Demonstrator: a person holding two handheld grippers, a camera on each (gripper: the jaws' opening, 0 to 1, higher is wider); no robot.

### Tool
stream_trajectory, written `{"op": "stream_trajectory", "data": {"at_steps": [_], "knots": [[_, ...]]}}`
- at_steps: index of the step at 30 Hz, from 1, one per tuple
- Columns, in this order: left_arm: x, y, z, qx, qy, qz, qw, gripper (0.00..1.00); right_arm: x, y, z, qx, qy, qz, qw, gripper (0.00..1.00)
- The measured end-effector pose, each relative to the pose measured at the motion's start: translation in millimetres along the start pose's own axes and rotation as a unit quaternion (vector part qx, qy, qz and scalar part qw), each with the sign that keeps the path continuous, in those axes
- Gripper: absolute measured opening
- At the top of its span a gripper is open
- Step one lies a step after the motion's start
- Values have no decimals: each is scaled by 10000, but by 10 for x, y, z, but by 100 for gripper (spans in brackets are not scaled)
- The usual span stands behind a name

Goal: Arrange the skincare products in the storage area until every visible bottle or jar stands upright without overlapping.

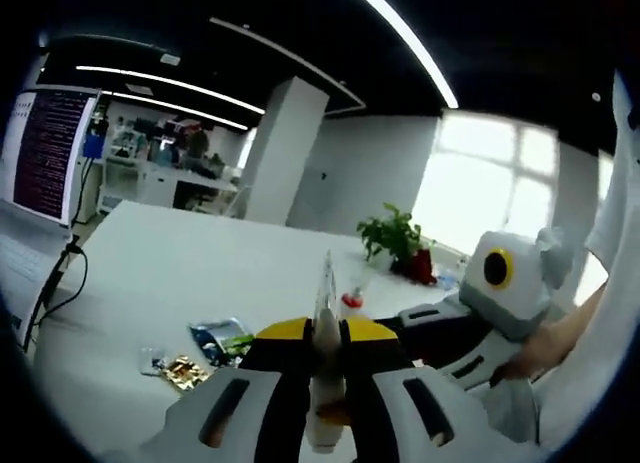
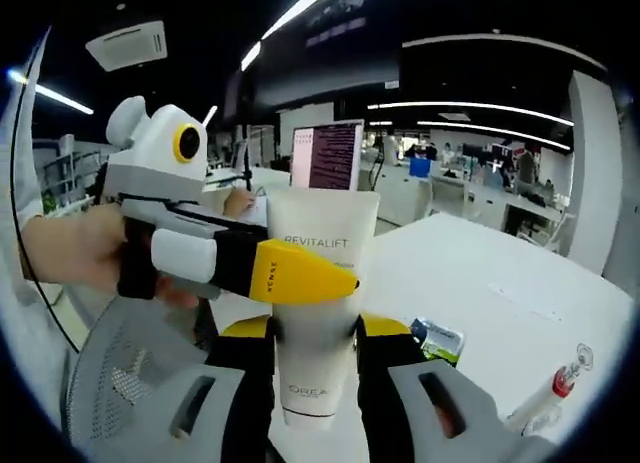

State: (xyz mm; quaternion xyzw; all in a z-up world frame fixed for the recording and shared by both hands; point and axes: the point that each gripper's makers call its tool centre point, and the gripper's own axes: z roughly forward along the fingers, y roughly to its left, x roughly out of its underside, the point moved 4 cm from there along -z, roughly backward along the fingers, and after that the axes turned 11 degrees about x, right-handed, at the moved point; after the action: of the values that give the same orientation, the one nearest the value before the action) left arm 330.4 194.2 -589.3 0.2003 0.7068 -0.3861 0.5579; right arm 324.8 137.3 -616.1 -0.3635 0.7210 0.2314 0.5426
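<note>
A tube [image 2: 318, 313] is standing between the right hand-held gripper [image 2: 316, 383] jaws, with the left hand-held gripper [image 2: 215, 245] reaching in from nine o'clock. Sachets [image 1: 205, 351] are lying on the tabletop [image 1: 190, 273] at eight o'clock, a plant [image 1: 392, 238] at one o'clock.

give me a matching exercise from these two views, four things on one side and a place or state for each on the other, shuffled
Things:
1. white tube
2. potted plant
3. monitor
4. snack packets

Places or states:
A. lit with rows of text, at the table's left edge in the left gripper view
B. clamped between the right gripper's jaws, with the left gripper's tip against it
C. lying flat on the white table
D. standing at the table's far side before the bright window

Pairs: 1-B, 2-D, 3-A, 4-C
</note>
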Motion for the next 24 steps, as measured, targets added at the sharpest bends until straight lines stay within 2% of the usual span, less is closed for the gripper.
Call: {"op": "stream_trajectory", "data": {"at_steps": [7,10,11,12,13,15,16,18,21,24], "knots": [[-94,-68,30,359,69,102,9993,7,-36,-64,-79,-425,-216,402,9981,30],[-118,-119,59,567,116,199,9981,6,-14,-69,-98,-709,-201,449,9963,31],[-131,-134,69,632,118,227,9977,6,19,-50,-108,-930,-112,558,9940,33],[-148,-151,80,708,106,251,9971,6,33,-60,-107,-942,-77,588,9938,35],[-171,-181,98,848,104,267,9960,6,52,-94,-104,-979,-101,591,9934,37],[-208,-225,129,1043,116,356,9938,6,70,-98,-137,-1263,-130,621,9900,33],[-215,-235,136,1088,152,403,9931,6,75,-144,-142,-1189,-144,603,9910,31],[-234,-271,163,1231,179,481,9911,7,84,-166,-177,-1392,-154,624,9882,30],[-247,-319,204,1477,200,558,9872,7,96,-212,-217,-1546,-150,609,9860,33],[-243,-374,257,1693,241,650,9831,7,100,-264,-250,-1553,-152,434,9868,37]]}}
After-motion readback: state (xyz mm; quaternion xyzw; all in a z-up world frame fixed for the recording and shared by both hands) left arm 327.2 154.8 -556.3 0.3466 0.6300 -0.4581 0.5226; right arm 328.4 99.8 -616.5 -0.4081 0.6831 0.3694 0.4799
